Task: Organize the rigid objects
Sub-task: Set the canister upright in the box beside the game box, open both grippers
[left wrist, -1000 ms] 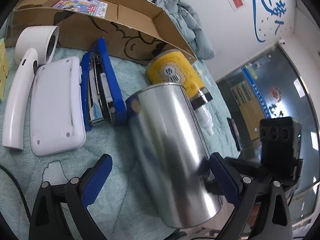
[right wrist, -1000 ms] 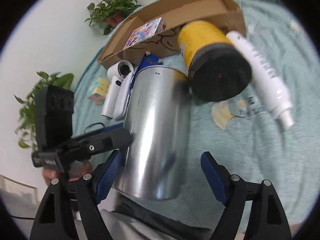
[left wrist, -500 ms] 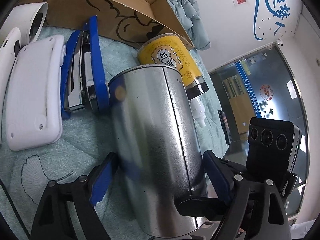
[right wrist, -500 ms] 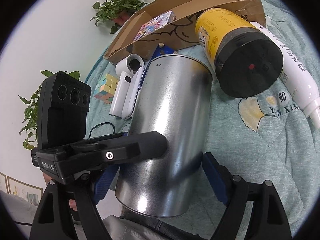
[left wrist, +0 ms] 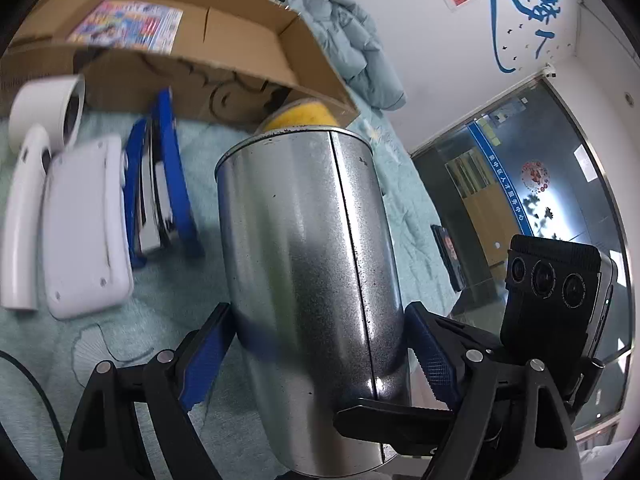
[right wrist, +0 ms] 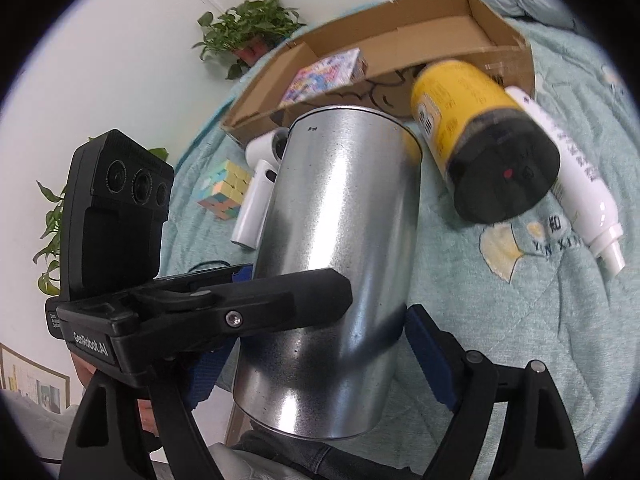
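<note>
A tall silver metal can (left wrist: 304,264) fills the middle of both views, its near end raised off the teal bedspread (left wrist: 168,304). My left gripper (left wrist: 316,348) holds it low down, blue pads pressed against both sides. My right gripper (right wrist: 320,352) grips the same can (right wrist: 340,232) from the opposite side; its right pad touches the wall, while its left pad is hidden behind the left gripper's black body (right wrist: 200,312). Behind the can stands an open cardboard box (left wrist: 224,36) holding a colourful flat packet (left wrist: 128,28).
A yellow canister with a black lid (right wrist: 472,120) and a white bottle (right wrist: 576,184) lie to the right of the can. A blue stapler (left wrist: 160,184), two white devices (left wrist: 84,228), and a pastel cube (right wrist: 224,188) lie to its left. A jacket (left wrist: 348,48) is heaped beyond the box.
The left jaws have closed in from wide apart onto the can. The can has come up off the bedspread between both grippers, and the box interior has come further into view.
</note>
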